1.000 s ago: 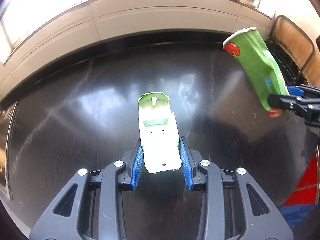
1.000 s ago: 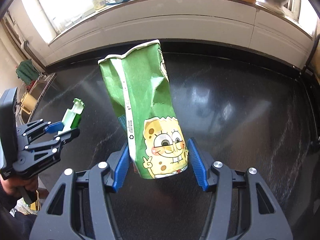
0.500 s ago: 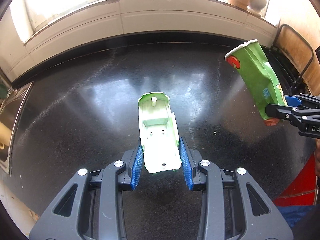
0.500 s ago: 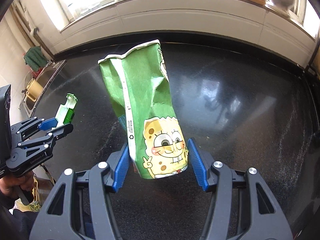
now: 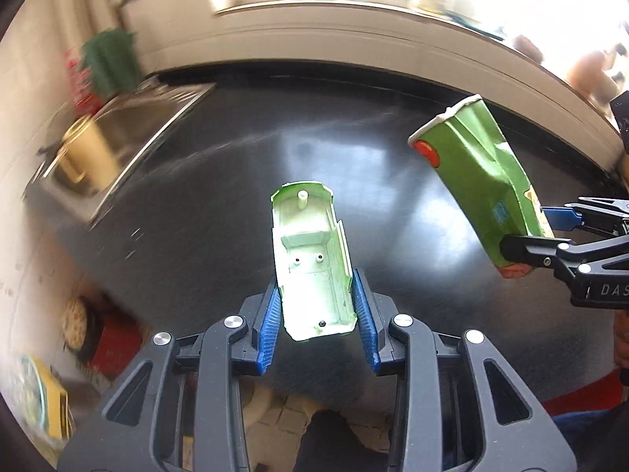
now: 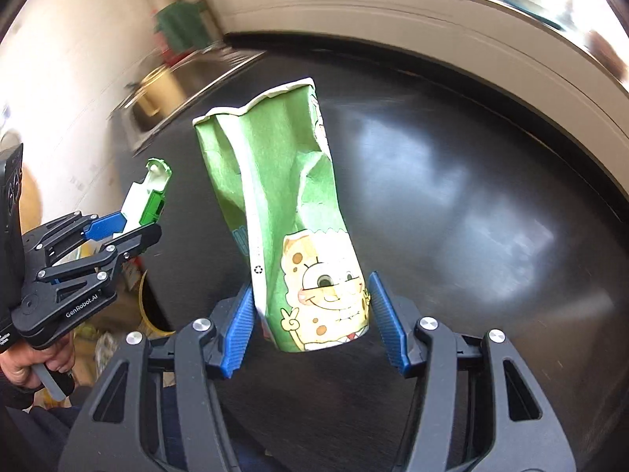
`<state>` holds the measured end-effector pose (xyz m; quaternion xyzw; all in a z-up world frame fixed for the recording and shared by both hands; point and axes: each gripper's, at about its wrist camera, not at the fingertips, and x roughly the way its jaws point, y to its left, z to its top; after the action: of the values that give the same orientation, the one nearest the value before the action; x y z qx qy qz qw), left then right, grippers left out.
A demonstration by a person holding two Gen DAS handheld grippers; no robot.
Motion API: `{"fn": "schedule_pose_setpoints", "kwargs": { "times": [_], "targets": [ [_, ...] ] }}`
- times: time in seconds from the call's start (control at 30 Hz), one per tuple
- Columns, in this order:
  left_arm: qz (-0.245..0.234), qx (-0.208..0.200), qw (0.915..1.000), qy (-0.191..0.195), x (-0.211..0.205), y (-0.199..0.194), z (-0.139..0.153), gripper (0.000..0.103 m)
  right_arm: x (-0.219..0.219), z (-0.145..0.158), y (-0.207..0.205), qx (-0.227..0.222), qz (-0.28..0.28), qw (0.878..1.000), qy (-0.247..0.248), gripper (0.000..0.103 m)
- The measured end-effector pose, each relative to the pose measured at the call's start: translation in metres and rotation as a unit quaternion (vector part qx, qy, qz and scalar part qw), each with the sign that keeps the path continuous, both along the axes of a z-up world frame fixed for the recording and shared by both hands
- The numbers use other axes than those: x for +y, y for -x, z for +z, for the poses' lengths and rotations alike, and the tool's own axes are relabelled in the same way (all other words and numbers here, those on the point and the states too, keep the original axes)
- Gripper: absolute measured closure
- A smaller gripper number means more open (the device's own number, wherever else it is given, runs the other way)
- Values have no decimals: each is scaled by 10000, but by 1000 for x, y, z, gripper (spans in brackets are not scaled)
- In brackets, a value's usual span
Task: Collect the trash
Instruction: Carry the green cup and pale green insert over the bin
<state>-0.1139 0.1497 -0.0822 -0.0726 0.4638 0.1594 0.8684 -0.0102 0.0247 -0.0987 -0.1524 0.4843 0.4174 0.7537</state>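
Observation:
My left gripper (image 5: 314,287) is shut on a pale green plastic shell (image 5: 310,251), a broken toy part with its hollow side facing the camera. It hangs over the black countertop (image 5: 196,216). My right gripper (image 6: 310,283) is shut on the bottom end of a crumpled green paper cup (image 6: 287,204) printed with a cartoon sponge. In the left wrist view the cup (image 5: 479,185) and right gripper (image 5: 550,228) are at the right edge. In the right wrist view the left gripper (image 6: 137,224) and shell (image 6: 147,192) are at the left, held by a person's hand (image 6: 23,365).
A steel sink (image 5: 118,129) with a yellowish pot (image 5: 82,153) is set into the counter's left end, with a green cloth (image 5: 110,63) behind it. A pale wall and window sill (image 5: 354,43) run along the back. Red and yellow items (image 5: 114,338) sit on the floor beyond the counter's edge.
Both grippers have swung left along the counter and rolled. The sink and the counter's left edge have come into view. Both grips are unchanged.

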Motion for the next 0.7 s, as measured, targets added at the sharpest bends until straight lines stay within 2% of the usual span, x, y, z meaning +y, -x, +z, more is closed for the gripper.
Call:
{"fn": "schedule_pose_setpoints", "kwargs": {
  "times": [0.1, 0.23, 0.4, 0.57, 0.7],
  "targets": [
    [655, 64, 9978, 32, 37, 41, -3, 68, 59, -5, 24, 99, 703, 9975, 44, 47],
    [1423, 191, 9896, 66, 76, 89, -12, 68, 125, -18, 62, 337, 1498, 9880, 151, 47],
    [2314, 391, 9718, 236, 120, 149, -33, 68, 191, -34, 110, 627, 2251, 9716, 369, 47],
    [2830, 395, 9574, 422, 151, 186, -50, 68, 243, -47, 140, 762, 2675, 9588, 577, 47],
    [3054, 391, 9499, 539, 174, 201, -68, 68, 283, -69, 153, 835, 2803, 9526, 834, 47]
  ]
}}
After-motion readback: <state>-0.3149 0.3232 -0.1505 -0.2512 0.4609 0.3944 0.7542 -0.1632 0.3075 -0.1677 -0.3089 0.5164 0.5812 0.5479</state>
